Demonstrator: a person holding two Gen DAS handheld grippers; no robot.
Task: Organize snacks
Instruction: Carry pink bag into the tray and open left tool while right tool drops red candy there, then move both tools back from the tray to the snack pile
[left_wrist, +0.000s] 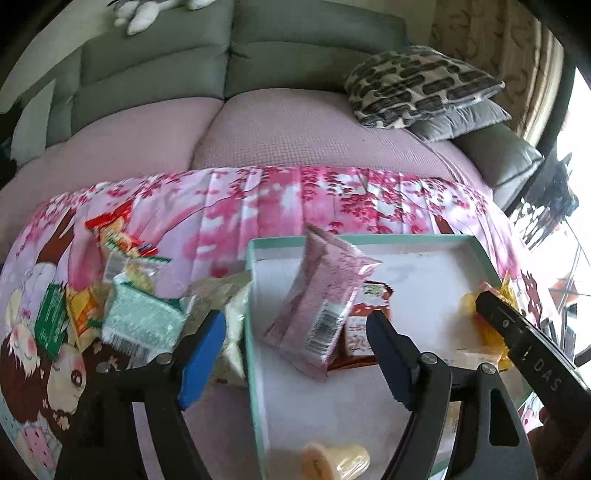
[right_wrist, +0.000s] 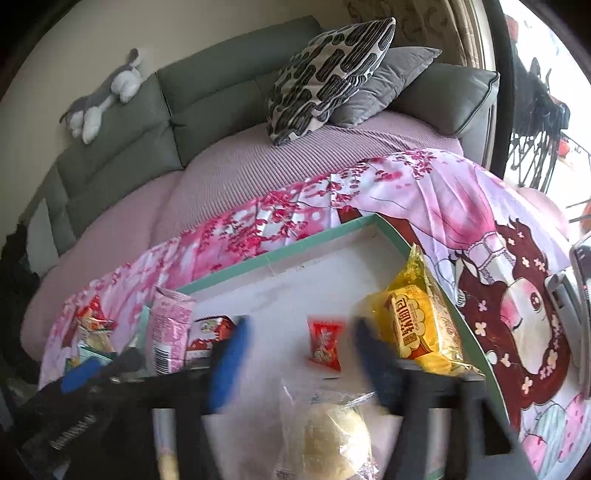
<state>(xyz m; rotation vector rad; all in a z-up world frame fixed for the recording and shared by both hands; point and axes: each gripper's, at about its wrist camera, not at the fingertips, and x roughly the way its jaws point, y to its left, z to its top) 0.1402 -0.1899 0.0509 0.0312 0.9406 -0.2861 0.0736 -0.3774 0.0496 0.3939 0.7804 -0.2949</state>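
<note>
Both grippers, left (left_wrist: 295, 354) and right (right_wrist: 301, 354), jaws apart, gripping nothing, over box (left_wrist: 255, 369); pink pack (left_wrist: 321, 299) tilted inside.

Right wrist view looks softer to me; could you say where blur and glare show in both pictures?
Right wrist view: the right gripper fingers are motion-smeared, the window at right blown out. Left wrist view: the pink packet is slightly blurred; fisheye bends the box edges.
</note>
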